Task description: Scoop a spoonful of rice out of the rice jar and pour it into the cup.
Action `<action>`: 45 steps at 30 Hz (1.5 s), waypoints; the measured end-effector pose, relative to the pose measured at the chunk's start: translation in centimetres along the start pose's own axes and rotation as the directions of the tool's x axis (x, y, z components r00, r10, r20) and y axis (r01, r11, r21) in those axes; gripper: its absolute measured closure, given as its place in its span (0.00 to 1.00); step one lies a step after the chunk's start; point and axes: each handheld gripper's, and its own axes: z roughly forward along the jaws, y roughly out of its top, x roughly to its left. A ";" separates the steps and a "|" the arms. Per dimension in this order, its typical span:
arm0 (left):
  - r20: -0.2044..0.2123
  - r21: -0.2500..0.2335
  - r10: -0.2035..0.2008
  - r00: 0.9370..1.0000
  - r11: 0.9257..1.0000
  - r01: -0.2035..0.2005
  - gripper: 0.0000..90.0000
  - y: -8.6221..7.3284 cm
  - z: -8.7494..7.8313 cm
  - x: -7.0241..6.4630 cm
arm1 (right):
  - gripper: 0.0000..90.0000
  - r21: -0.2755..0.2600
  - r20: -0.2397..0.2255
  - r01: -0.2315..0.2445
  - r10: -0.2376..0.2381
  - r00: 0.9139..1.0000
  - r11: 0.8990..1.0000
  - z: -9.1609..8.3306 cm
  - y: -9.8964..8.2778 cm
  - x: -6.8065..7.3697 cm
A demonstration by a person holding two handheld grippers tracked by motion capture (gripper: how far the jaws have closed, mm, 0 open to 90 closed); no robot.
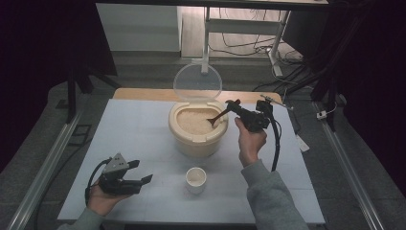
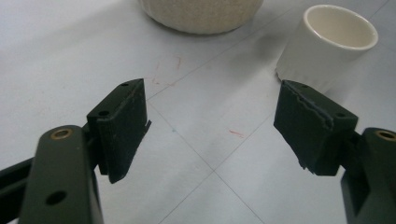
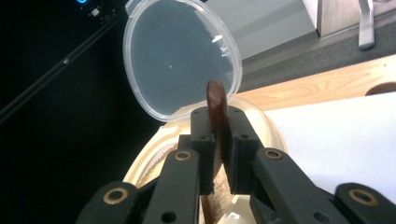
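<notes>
Right hand-held gripper (image 1: 234, 106) clamped on brown spoon (image 1: 219, 115), bowl dipped in rice container (image 1: 197, 128), mid-surface twd far edge. Left hand-held gripper (image 1: 141, 172) wide open, empty, nr near-left corner; white cup (image 1: 196, 179) beside.

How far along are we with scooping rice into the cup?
Done: the lid stands open and the right gripper is shut on the spoon. In hand: the spoon's bowl is down in the rice inside the container. Left: the cup looks empty, so no rice seems transferred yet. The left gripper waits open beside the cup, holding nothing.
</notes>
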 end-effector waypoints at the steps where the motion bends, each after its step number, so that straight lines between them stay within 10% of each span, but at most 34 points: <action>1: 0.000 -0.001 -0.001 1.000 1.000 0.001 0.28 0.0 0.0 0.0 | 0.92 0.005 0.003 -0.005 0.005 1.000 1.000 0.0 0.0 -0.1; 11: -0.003 0.001 0.001 1.000 1.000 -0.001 0.28 0.0 0.0 0.0 | 0.93 -0.003 -0.015 -0.143 0.143 0.990 0.990 -0.2 0.0 -1.7; 23: -0.002 0.002 0.008 1.000 1.000 -0.008 0.28 0.0 0.0 -0.1 | 0.93 -0.018 -0.052 -0.283 0.282 0.958 0.959 -0.4 0.5 -2.6; 45: -0.010 0.011 0.010 1.000 1.000 -0.010 0.28 -0.2 0.2 0.0 | 0.93 -0.012 -0.116 -0.361 0.357 0.927 0.933 -1.2 1.0 -3.5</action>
